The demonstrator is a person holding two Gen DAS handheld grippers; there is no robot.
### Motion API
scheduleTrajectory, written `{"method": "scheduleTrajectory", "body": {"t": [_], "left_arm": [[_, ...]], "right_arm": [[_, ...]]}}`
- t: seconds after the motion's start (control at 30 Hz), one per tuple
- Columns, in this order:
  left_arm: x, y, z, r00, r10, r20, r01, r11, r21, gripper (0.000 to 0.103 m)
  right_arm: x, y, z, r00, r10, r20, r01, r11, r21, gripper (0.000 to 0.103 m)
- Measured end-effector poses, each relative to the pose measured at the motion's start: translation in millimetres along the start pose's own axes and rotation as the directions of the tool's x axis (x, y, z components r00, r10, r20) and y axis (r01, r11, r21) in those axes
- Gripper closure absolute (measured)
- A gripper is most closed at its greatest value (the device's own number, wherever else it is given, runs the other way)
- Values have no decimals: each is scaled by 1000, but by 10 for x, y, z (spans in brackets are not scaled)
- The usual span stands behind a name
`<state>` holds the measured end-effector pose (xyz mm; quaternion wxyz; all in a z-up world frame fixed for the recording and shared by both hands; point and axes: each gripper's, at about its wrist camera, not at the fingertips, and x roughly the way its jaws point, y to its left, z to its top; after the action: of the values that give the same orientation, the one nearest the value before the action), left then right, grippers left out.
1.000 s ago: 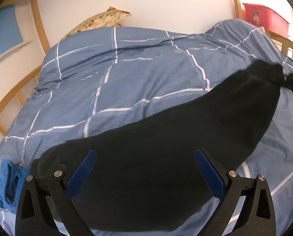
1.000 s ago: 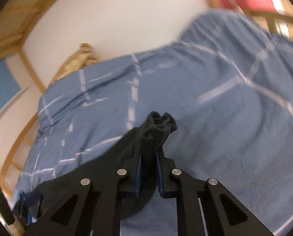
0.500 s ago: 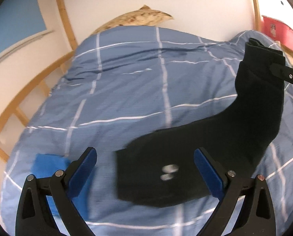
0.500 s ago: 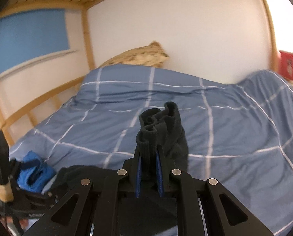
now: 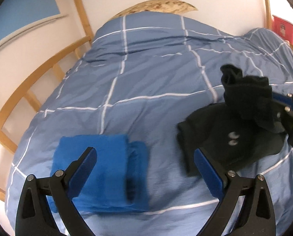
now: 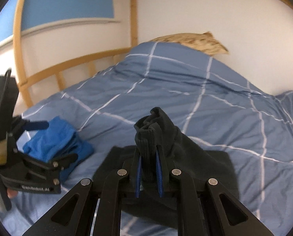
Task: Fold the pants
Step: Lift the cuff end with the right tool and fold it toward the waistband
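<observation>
Pants cuff pinched in right gripper; left gripper wide apart, empty.

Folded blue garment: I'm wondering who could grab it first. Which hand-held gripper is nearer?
Left. The left hand-held gripper hangs open right over the folded blue garment; the right hand-held gripper is off beside it, clamping the black pants.

The left gripper is holding its jaws spread wide, with nothing between its blue pads, and is hovering low and tilted forward. In the right wrist view it is showing at the left edge, with a bit of the person's hand gripping its handle below. The right gripper is keeping its jaws pinched tight on a bunched edge of the black pants, and is sitting just to the right of the left one.
</observation>
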<state>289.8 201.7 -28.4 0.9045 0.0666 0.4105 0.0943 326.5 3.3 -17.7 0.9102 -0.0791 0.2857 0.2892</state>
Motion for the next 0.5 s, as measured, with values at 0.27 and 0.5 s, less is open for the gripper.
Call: {"method": "scheduleTrajectory", "body": {"t": [0.27,0.5], "left_arm": [[20,331,-161,999,-25,-23,23,998,-66,2],[-80,269,-164,994,-108,-2,107,987,-120,2]], "right_arm": [[412,440,-199,996,32,-83,-34,999,-21,85],[207,449,-383,988,125,-88,-121,992,44,50]]}}
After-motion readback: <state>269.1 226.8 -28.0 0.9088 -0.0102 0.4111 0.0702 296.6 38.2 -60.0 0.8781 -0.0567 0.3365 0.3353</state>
